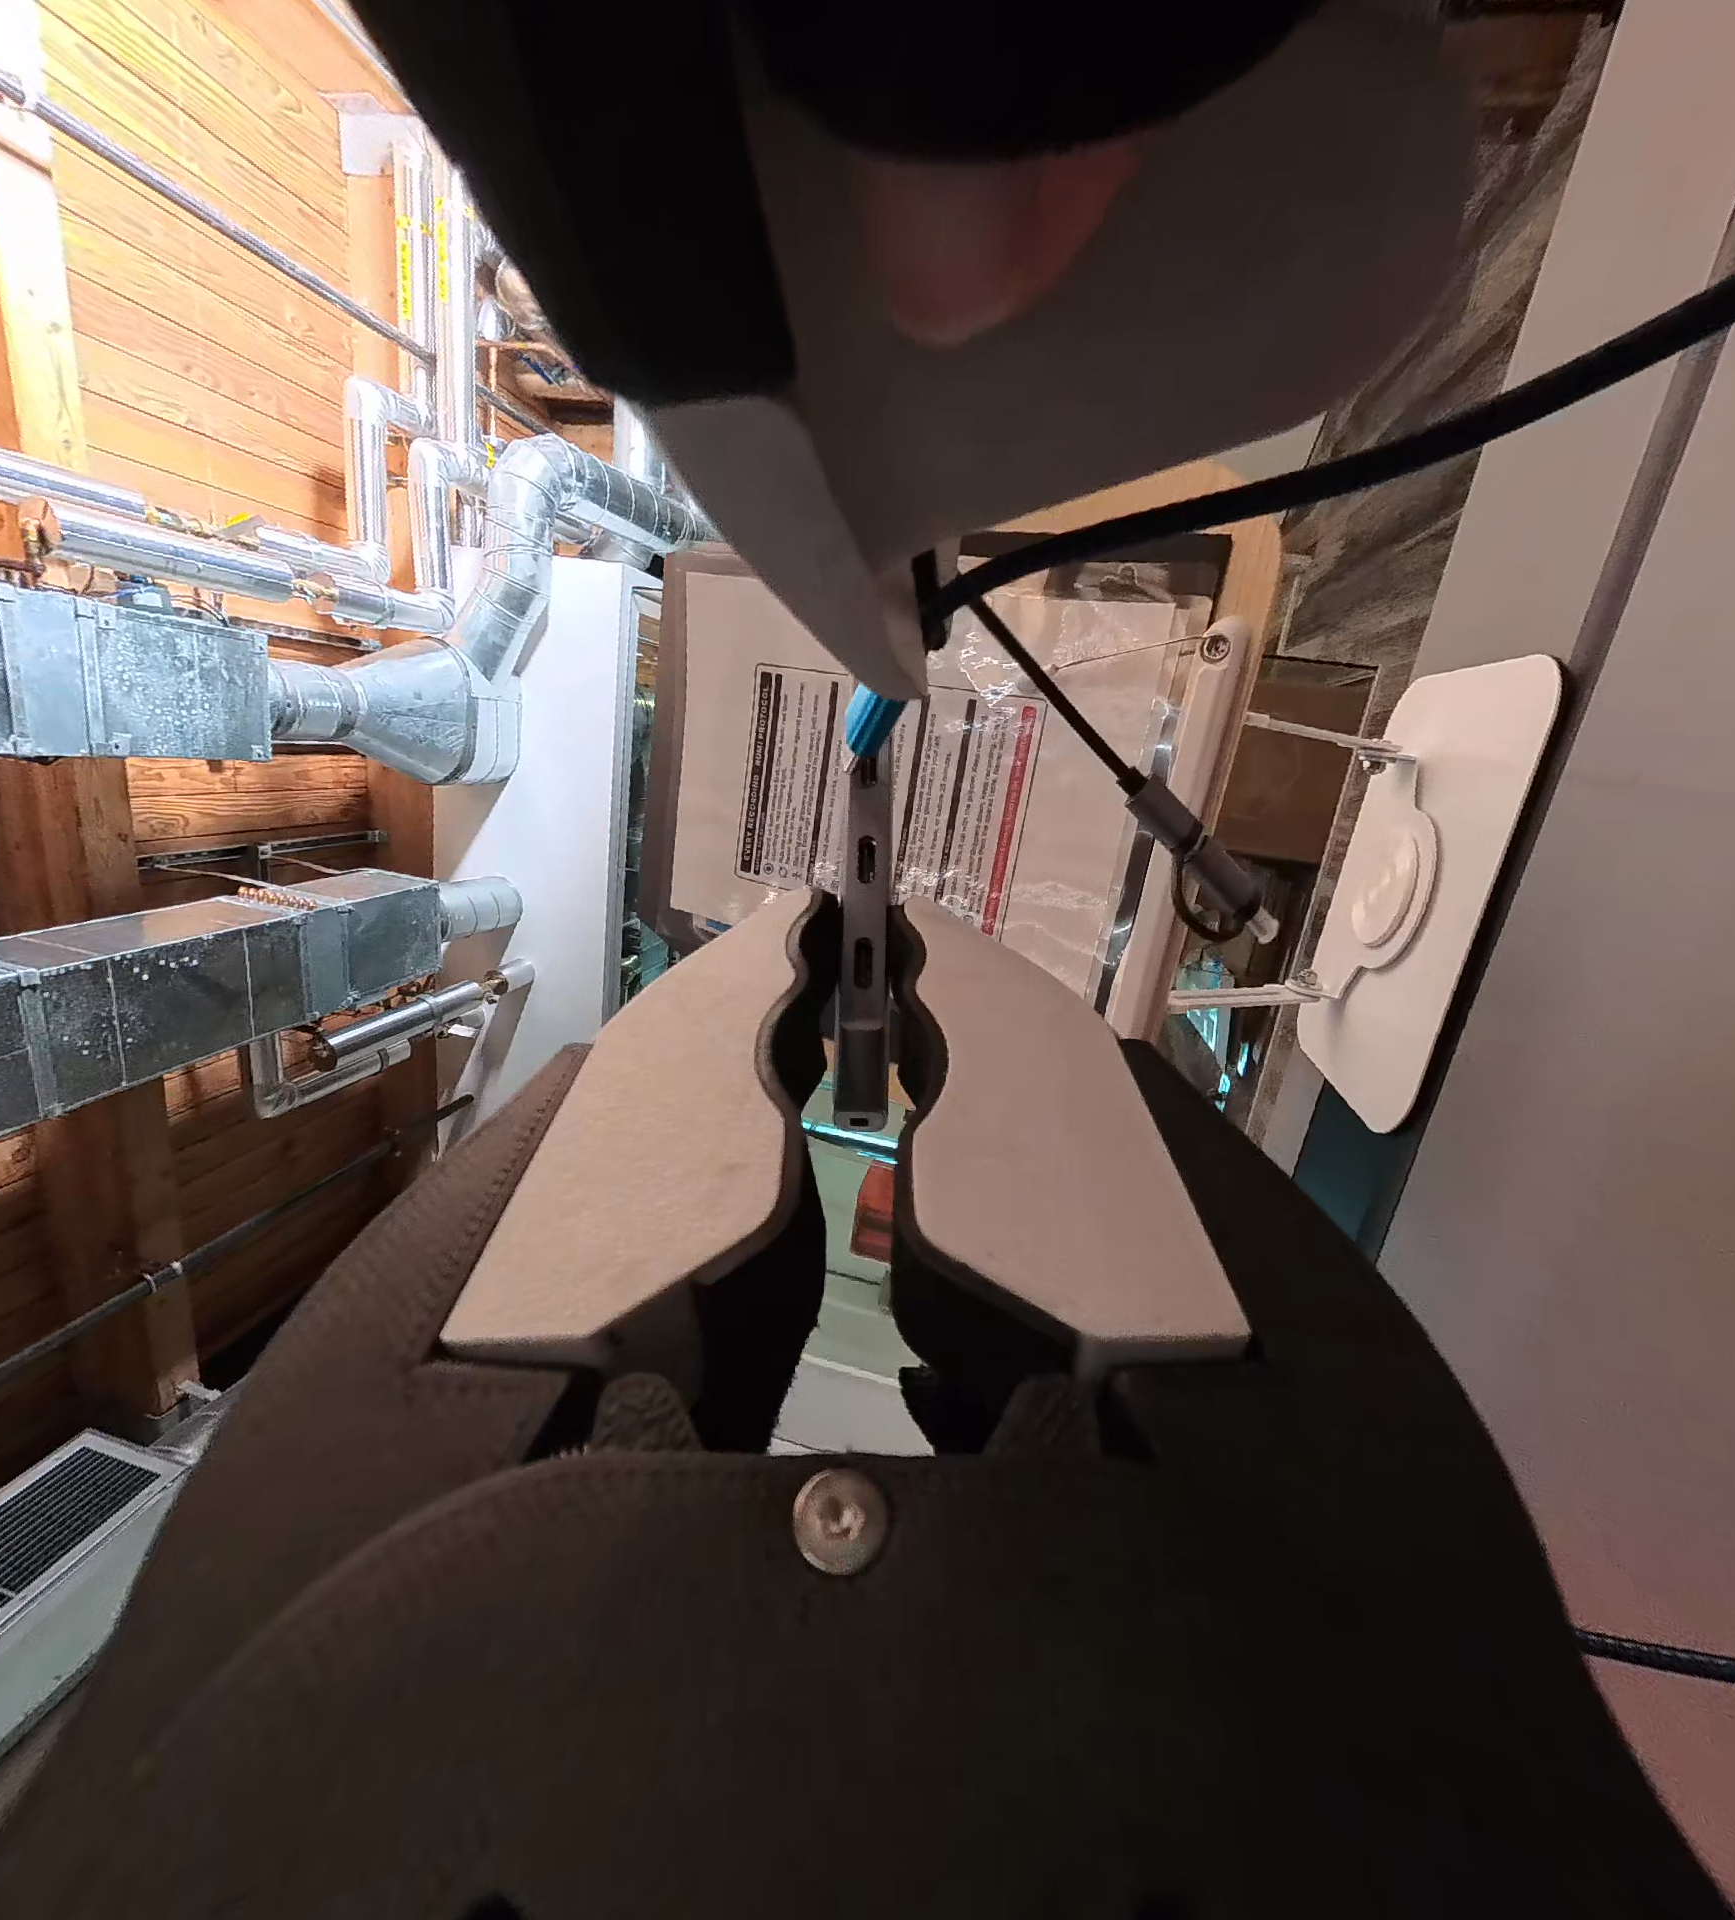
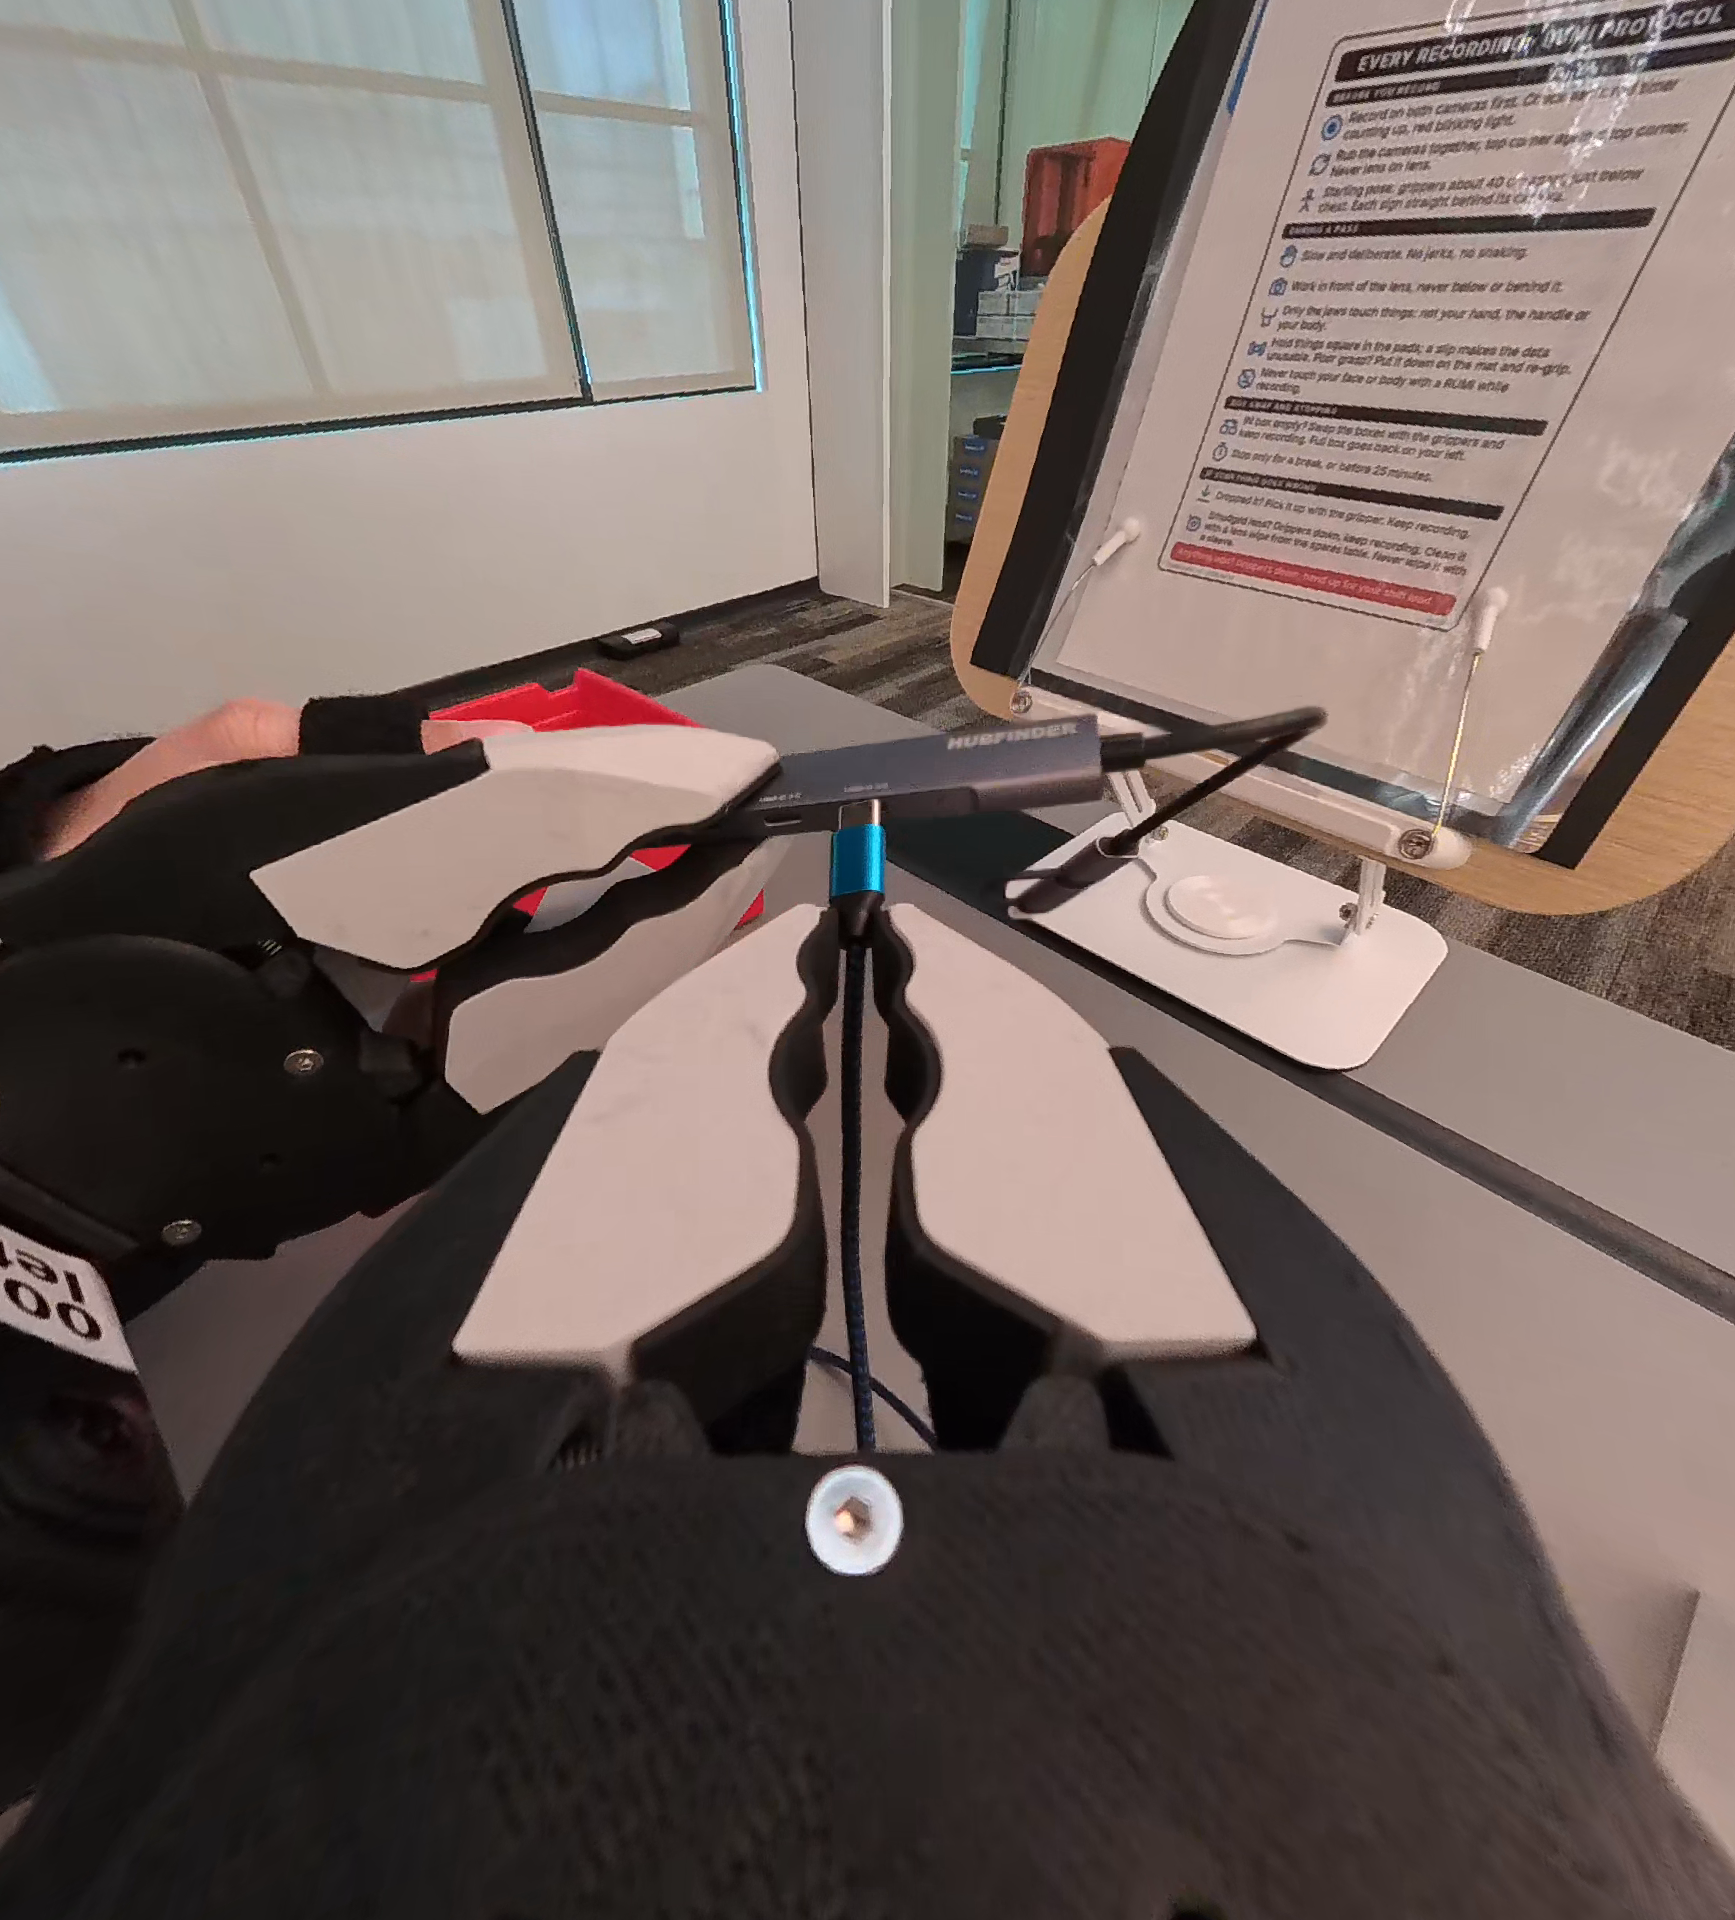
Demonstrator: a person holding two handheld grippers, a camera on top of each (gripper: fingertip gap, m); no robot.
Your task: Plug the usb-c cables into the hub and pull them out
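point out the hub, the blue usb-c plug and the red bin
hub (image 2: 946, 774), right wrist view, on its grey side face
blue usb-c plug (image 2: 857, 862), right wrist view, on its blue sleeve
red bin (image 2: 572, 701), right wrist view, on its back rim

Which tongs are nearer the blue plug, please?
Right: the right tongs grip the cable just behind the blue plug; the left tongs hold the hub beside it.

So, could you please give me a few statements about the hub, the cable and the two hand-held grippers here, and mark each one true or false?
1. The left hand-held gripper grips the grey hub. True.
2. The right hand-held gripper is open and empty. False: it is shut on the blue-plugged cable.
3. The blue plug's metal tip meets a port on the hub's side. True.
4. The hub lies flat on the table. False: it is held in the air.
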